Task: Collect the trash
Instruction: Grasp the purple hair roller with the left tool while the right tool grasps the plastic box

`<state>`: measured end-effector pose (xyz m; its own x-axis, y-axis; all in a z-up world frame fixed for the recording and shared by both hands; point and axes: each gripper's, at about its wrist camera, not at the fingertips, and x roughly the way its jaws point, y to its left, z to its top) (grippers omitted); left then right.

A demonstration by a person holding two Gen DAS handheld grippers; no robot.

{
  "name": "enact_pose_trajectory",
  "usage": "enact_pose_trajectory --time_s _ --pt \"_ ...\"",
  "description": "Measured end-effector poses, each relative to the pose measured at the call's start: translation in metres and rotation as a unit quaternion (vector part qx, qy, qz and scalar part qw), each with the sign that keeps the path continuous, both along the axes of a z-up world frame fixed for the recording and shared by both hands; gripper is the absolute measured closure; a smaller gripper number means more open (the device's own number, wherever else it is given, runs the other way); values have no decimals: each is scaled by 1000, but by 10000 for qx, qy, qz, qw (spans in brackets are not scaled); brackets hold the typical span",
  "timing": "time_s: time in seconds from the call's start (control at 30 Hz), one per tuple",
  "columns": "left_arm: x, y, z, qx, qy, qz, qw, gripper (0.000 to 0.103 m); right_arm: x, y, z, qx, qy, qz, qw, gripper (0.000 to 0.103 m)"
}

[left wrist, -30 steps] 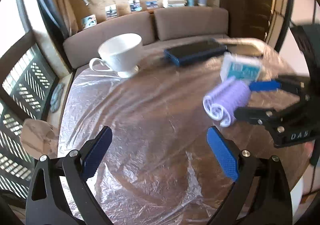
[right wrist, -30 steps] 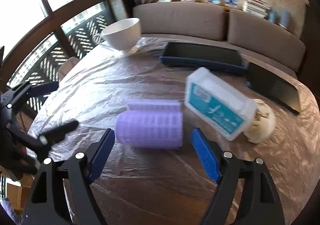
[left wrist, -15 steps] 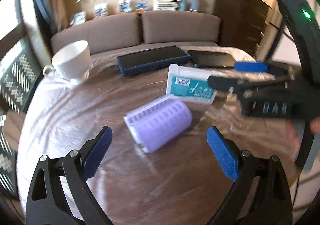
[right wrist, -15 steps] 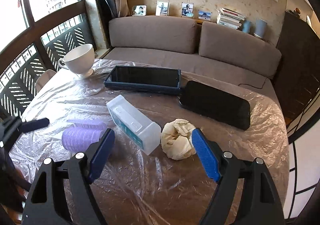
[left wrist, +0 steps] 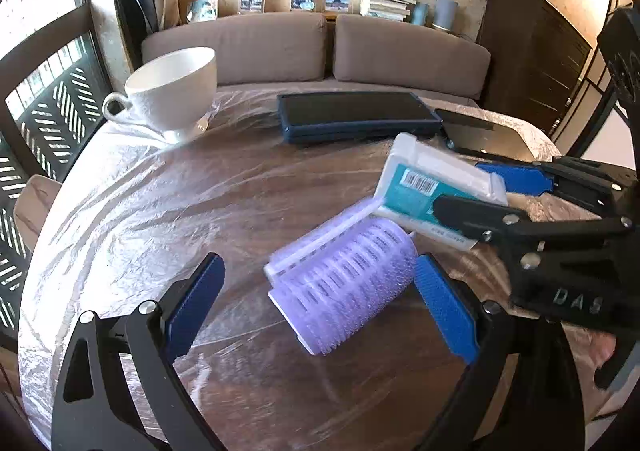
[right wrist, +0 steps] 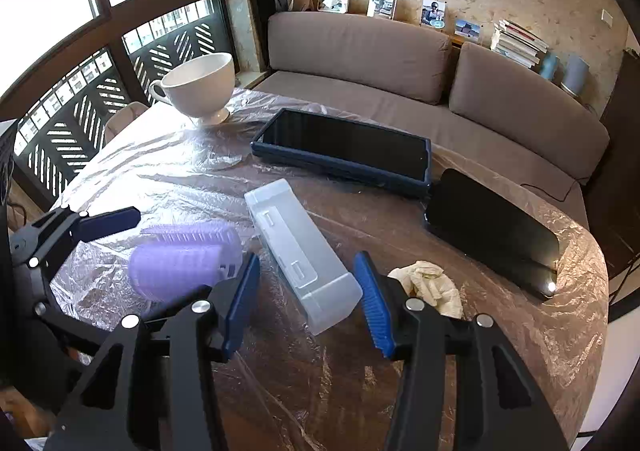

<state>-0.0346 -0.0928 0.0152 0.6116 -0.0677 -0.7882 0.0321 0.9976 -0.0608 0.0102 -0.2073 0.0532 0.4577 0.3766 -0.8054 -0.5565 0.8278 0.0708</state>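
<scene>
The right gripper [right wrist: 306,297] straddles the clear box [right wrist: 302,255]; its jaws have just been closing, one pad at the box's side, the other short of it. The left gripper [left wrist: 320,311] stands wide around the purple rollers [left wrist: 344,283]. The crumpled tissue [right wrist: 430,285] lies on the table [right wrist: 440,391], just right of the right gripper.

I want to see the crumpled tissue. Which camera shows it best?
The right wrist view: the crumpled tissue lies in plain sight on the table, just right of the right gripper, near the clear box. The left wrist view does not show it.
</scene>
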Motion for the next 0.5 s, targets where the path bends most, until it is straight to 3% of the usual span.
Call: enact_pose_trajectory --time_s 0.27,0.43,0.47,0.5 --pt "-15 43 4 22 102 297 9995 6 -2 1 0 53 34 52 10000 54" --pt "-13 55 -2 -92 199 207 9995 6 1 6 -4 125 157 165 9997 54" --pt "-13 57 -3 -133 189 180 9996 7 0 7 -4 129 151 169 9997 57" --pt "-13 57 -3 -160 163 154 9996 14 0 7 -5 135 156 176 9996 63"
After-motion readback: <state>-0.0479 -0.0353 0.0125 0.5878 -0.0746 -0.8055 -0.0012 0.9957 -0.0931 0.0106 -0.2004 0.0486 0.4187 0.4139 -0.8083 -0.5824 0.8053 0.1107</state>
